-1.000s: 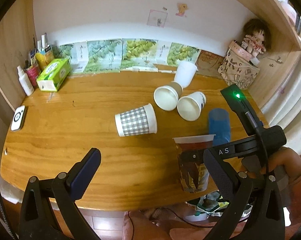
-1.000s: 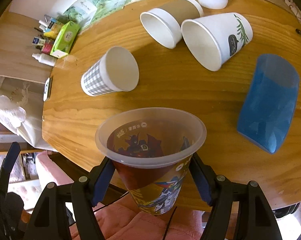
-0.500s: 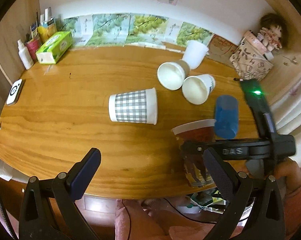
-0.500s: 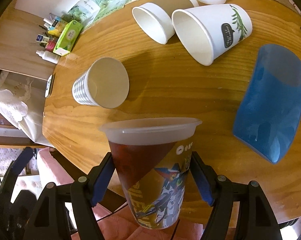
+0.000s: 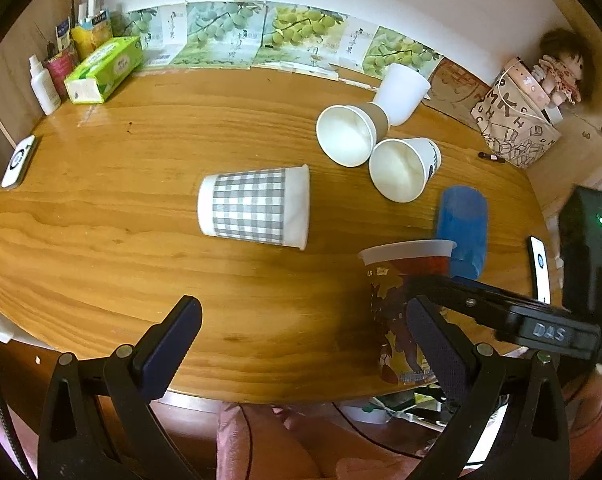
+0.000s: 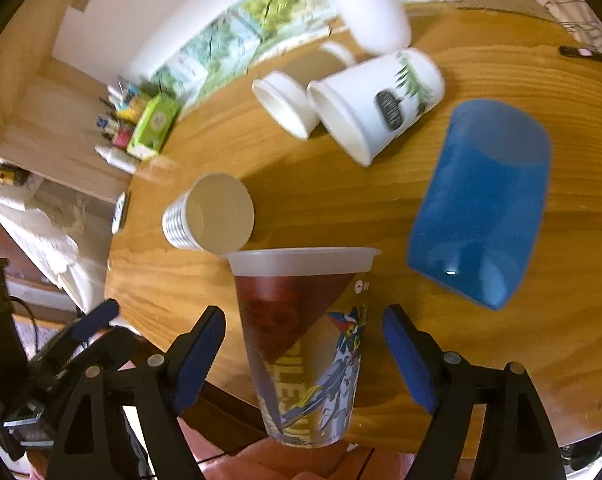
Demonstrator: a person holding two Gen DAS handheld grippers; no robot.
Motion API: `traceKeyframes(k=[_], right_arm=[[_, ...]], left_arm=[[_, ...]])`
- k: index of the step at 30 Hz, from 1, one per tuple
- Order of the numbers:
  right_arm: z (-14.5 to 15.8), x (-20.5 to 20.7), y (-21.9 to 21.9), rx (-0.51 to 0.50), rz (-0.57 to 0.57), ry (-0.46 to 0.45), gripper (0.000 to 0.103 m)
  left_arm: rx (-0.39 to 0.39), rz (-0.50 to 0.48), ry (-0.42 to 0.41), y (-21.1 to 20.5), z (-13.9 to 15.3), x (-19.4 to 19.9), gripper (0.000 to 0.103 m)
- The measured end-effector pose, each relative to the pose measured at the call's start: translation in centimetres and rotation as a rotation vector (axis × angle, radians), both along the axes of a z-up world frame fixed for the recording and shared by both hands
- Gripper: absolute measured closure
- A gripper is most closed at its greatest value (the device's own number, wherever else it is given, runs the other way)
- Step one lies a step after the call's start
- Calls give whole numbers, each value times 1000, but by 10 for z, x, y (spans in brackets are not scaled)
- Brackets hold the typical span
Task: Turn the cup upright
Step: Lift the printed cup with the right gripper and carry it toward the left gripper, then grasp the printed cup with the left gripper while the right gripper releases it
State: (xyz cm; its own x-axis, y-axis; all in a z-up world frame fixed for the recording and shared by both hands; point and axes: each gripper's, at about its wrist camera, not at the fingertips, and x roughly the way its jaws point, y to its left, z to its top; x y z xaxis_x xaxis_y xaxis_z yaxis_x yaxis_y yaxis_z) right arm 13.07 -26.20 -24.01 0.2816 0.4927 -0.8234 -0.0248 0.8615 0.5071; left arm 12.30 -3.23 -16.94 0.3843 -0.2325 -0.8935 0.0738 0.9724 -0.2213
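A printed plastic cup [image 6: 305, 344] with a red and cartoon pattern stands upright at the near edge of the wooden table [image 5: 141, 240]; it also shows in the left wrist view [image 5: 401, 304]. My right gripper [image 6: 303, 354] is open, its blue pads apart on either side of the cup, not touching it. My left gripper [image 5: 301, 340] is open and empty over the table's front edge. A grey checked paper cup [image 5: 257, 206] lies on its side mid-table.
Two white paper cups [image 5: 347, 134] [image 5: 403, 168] lie on their sides. A white cup [image 5: 403, 88] stands upside down behind them. A blue plastic cup [image 5: 463, 228] lies at the right. A green tissue box [image 5: 103, 68], bottles and a doll sit at the back.
My right gripper has opened and let go of the printed cup, which now stands upright on the table. The left gripper has moved closer over the table.
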Motion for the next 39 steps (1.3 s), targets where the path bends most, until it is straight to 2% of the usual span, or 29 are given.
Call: traceKeyframes(k=[7,16,27,33,39], right_arm=[[13,-20,-34,32,-106,-122,21],[14,-42,-54,-20,-151,-211,21],[7,-67,-48,-172,-65,-306,21],[5,-76,-41,-215,-9,-358,21],[-3,-77,-34,-215,35,-349,21]], left_arm=[[-33,-22,33,-16,-8,11,1],[-55,-82,77,-48,-20,24,1],[-65,-127,136,-84,-39,38,1],[-39,-126,166,-96,-51,47,1],[-34,-116,188,-104,-60,54,1]])
